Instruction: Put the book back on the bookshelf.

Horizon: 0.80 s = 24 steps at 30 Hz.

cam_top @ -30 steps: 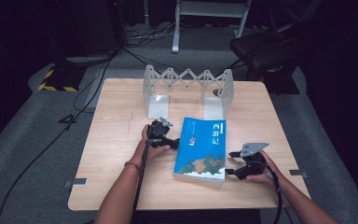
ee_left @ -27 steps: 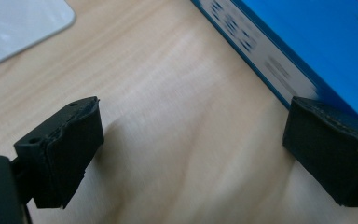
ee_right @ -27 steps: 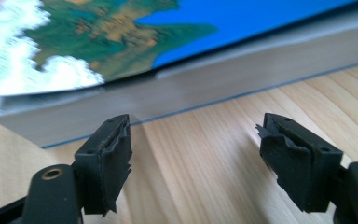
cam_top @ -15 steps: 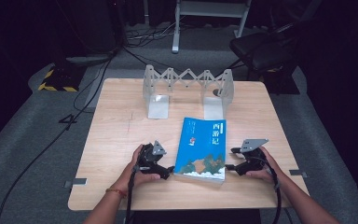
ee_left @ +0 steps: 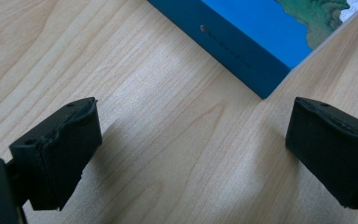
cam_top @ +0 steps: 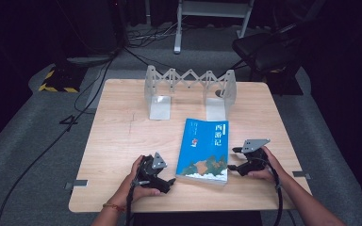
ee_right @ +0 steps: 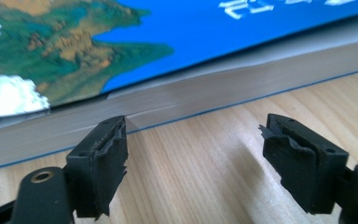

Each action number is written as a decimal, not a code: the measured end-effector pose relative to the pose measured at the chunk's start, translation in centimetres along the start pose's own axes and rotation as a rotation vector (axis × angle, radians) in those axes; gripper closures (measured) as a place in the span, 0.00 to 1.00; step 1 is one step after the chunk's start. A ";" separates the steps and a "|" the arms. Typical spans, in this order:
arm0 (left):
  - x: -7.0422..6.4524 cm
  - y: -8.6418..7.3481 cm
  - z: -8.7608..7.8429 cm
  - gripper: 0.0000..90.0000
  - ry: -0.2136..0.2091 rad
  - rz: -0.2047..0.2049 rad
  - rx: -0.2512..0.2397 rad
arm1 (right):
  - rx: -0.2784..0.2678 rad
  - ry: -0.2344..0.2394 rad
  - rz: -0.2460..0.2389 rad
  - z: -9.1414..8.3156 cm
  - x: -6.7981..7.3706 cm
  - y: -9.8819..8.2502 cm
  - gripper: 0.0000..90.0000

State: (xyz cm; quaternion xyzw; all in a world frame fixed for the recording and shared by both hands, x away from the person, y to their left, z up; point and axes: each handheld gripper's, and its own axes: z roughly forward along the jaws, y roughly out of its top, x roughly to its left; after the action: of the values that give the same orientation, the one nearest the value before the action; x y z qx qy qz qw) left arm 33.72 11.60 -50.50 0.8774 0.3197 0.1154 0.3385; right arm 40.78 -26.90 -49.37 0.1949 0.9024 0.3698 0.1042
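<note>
A: What is the biggest thing here?

B: The pale rectangular wooden table [cam_top: 122, 136]. There is one of it, and everything else sits on it.

A: Next in size?

B: One silvery metal expanding book rack [cam_top: 188, 82] with a zigzag lattice between two upright end plates, standing at the far side of the table. It is the one thing here that could hold anything, and the space between its end plates holds nothing.

A: And the book?

B: One thick blue paperback book [cam_top: 204, 149] with white Chinese characters and a green landscape on its cover. It lies flat, cover up, on the table in front of the rack and well apart from it, between the two tools. The left gripper view shows its dark blue spine [ee_left: 235, 56]; the right gripper view shows its grey page edge [ee_right: 242, 79].

A: How many tools?

B: Two black two-jaw grippers, one per hand. The left gripper [cam_top: 169, 182] rests near the book's near left corner, jaws spread wide over bare wood and gripping nothing. The right gripper [cam_top: 232, 159] sits at the book's right edge; its jaws have just been opening and stand apart, one tip right against the page edge, nothing clamped between them.
</note>
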 end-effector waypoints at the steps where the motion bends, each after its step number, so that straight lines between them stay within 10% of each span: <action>1: 0.0 0.0 0.0 0.04 0.001 -0.002 -0.001 | 0.001 -0.001 -0.001 -0.1 0.0 0.1 0.25; 20: -0.6 0.3 -0.6 0.11 -0.030 0.033 0.042 | -0.091 -0.002 0.029 -1.8 0.0 2.8 0.25; 22: -0.9 0.6 -0.9 0.24 -0.048 0.053 0.031 | -0.098 -0.004 0.025 -1.8 -0.1 3.1 0.24; 24: -1.5 1.2 -1.3 0.17 -0.072 0.057 -0.011 | -0.111 -0.008 0.022 -1.9 0.0 3.4 0.24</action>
State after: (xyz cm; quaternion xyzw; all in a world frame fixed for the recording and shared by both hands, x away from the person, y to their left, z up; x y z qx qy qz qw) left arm 32.63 10.62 -48.69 0.8878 0.2817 0.0953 0.3512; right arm 41.13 -25.86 -45.59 0.2004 0.8780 0.4194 0.1144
